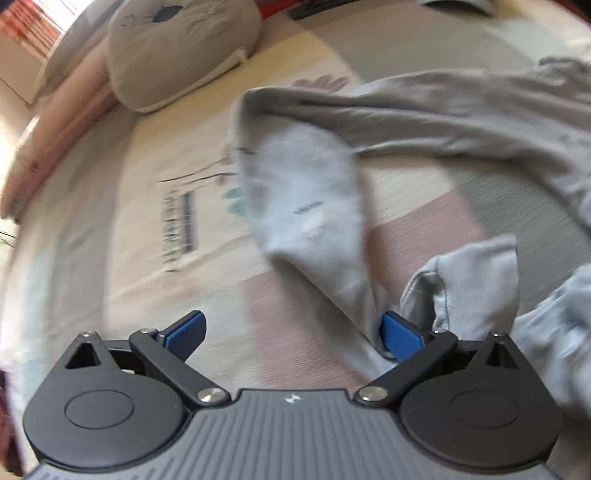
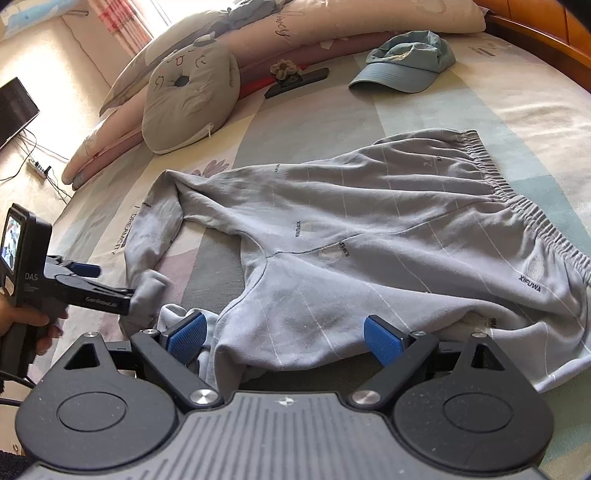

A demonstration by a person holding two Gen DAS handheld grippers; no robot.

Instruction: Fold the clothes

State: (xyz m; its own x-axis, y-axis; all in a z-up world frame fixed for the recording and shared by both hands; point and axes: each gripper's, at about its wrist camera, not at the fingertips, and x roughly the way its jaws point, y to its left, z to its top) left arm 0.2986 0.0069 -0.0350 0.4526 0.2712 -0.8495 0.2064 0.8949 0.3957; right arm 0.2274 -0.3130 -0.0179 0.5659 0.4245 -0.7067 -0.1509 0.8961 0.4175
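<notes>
Grey sweatpants lie spread on the bed, elastic waistband at the right, one leg bent back toward the left. My right gripper is open low over the near leg, and cloth lies between its blue pads. My left gripper is open too. The folded-over leg end hangs just ahead of it, and cloth brushes its right pad. In the right wrist view a hand holds the left gripper at the left, against that leg's cuff.
A grey cushion and a rolled pink quilt line the far side of the bed. A blue cap and a black object with a flower lie beyond the pants. The wooden bed frame is at the top right, a screen at the left.
</notes>
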